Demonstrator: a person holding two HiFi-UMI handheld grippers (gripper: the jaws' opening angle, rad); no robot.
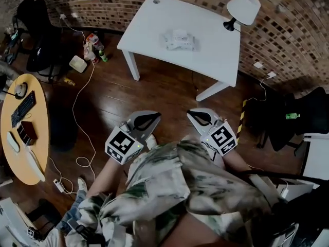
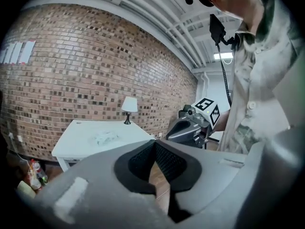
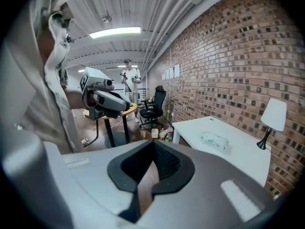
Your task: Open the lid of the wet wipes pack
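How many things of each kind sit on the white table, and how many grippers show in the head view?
wet wipes pack: 1
lamp: 1
grippers: 2, the left gripper and the right gripper, both with jaws shut on nothing
Total: 4, the first two on the white table

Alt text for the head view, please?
The wet wipes pack lies on a white table by a lamp; the left tongs and right tongs hang shut and empty over the wood floor, short of it.
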